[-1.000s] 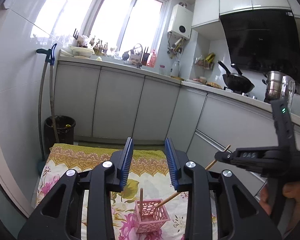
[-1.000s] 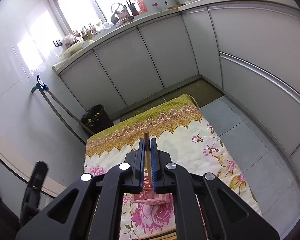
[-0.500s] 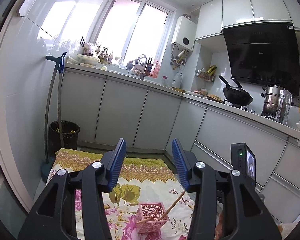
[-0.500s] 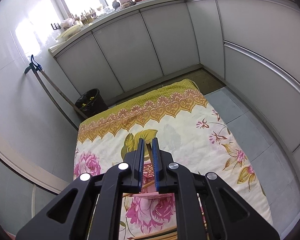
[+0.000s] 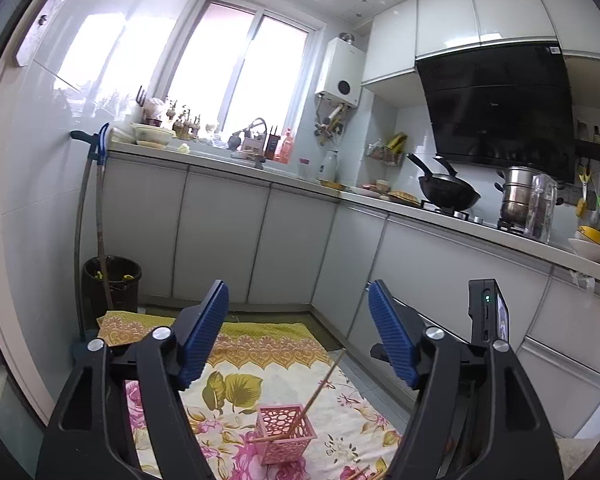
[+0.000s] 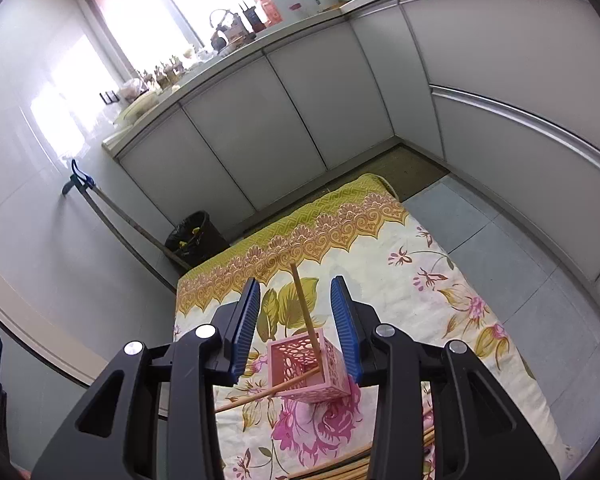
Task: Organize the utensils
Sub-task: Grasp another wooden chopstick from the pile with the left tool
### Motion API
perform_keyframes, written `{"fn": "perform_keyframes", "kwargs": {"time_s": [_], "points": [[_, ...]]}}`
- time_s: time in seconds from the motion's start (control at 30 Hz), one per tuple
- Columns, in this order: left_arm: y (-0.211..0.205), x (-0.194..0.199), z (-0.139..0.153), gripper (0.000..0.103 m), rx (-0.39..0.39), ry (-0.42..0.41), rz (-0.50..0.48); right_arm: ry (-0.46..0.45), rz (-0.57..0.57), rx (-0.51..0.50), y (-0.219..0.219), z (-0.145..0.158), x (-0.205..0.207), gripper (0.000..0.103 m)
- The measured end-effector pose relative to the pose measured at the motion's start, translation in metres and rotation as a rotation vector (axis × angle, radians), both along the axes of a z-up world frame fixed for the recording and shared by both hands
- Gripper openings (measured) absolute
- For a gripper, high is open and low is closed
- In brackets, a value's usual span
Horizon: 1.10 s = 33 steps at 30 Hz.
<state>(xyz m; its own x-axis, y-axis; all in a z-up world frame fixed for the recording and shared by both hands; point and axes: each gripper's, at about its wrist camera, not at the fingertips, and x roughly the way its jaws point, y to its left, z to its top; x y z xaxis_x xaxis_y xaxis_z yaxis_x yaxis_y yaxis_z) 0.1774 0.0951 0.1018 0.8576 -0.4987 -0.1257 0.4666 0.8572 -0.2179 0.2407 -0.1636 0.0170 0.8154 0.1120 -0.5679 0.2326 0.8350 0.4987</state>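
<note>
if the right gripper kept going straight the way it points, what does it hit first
Most likely the upright wooden chopstick standing in the pink perforated square holder, which lies between the opening jaws of the right gripper untouched. Just beyond comes the holder's rim, then the floral cloth. Depth is uncertain.

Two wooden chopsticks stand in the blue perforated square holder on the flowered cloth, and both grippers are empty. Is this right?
Only the colour is wrong: the perforated square holder is pink, as the right wrist view shows. Two wooden chopsticks do stand in it on the flowered cloth, and both grippers are empty, jaws opening.
</note>
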Motion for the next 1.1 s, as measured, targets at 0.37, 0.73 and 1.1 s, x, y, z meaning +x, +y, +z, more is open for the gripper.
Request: {"fn": "perform_keyframes", "kwargs": {"time_s": [0.37,0.73,1.1], "points": [[-0.109,-0.026,-0.047,0.096,0.415,0.163,-0.513,0.275,-0.361,0.081,-0.109,-0.103,-0.119,0.095],[-0.231,0.026,-0.162,0.078,0.863,0.505,-0.672,0.449,-0.313,0.154,-0.139,-0.149,-0.127,0.095],[-0.290,0.091,-0.276,0.028,1.180,0.789,-0.643,0.492,-0.226,0.275,-0.141,-0.169,-0.125,0.095]]}}
